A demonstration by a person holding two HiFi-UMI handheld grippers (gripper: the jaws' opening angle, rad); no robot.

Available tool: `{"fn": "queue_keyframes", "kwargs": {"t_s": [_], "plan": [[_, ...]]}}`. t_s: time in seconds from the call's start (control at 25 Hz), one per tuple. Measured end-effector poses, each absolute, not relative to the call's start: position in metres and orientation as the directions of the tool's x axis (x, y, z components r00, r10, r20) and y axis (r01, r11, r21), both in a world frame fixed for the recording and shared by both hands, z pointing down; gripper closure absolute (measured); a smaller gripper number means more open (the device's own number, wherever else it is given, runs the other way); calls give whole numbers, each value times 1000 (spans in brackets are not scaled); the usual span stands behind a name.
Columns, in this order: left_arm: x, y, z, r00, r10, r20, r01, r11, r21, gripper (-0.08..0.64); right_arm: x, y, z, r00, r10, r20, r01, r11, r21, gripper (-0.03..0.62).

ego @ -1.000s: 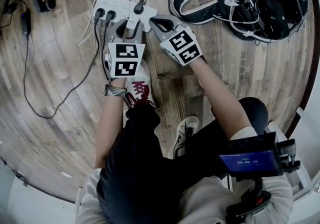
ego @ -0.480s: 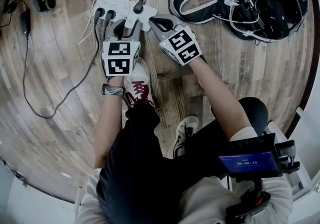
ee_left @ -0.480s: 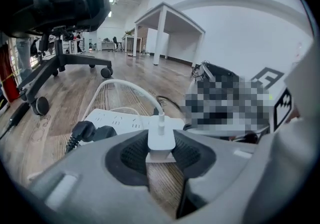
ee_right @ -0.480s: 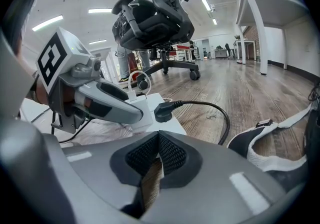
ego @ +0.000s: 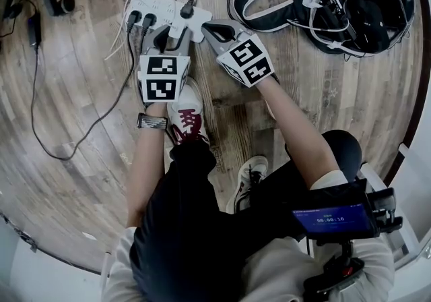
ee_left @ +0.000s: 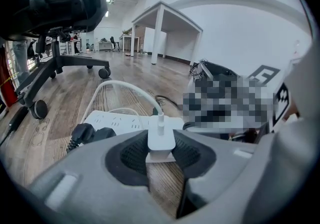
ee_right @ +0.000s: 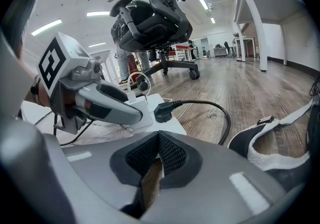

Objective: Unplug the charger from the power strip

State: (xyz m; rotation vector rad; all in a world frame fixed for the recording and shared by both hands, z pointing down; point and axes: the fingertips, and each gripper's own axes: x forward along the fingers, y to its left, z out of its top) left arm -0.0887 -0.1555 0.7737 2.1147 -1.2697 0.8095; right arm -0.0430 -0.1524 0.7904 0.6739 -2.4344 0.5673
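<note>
Wood floor (ego: 74, 206) is spread under everything. At the strip's (ego: 156, 5) left end, two black plugs (ego: 139, 21) are seated. Just right of them, at the strip's near edge, the charger (ee_left: 161, 139) is clamped between the left gripper's (ee_left: 162, 154) pads, jaws set wide on its sides, its white cable (ee_left: 125, 88) arched off left. Whether its pins are out cannot be told. Next along, the right gripper (ee_right: 159, 144) is seen fully closed, empty, near the strip's right end. A black bag (ego: 350, 4) is seen far right.
</note>
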Motion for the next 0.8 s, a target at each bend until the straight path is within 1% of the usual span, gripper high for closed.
{"fn": "queue_keyframes", "kwargs": {"t_s": [0.48,0.64,0.8], "plan": [[-84,-154,774,338,-573,747,-880,-473,35,421,-44,-152,792,-705,-352,615,-587,776,-229,594],[-85,-155,775,343,-571,746,-887,-457,58,420,-45,-152,792,-704,-354,616,-589,776,-226,594],[-88,-156,774,365,-568,738,-899,-420,121,420,-45,-153,792,-707,-355,612,-589,775,-230,594]]}}
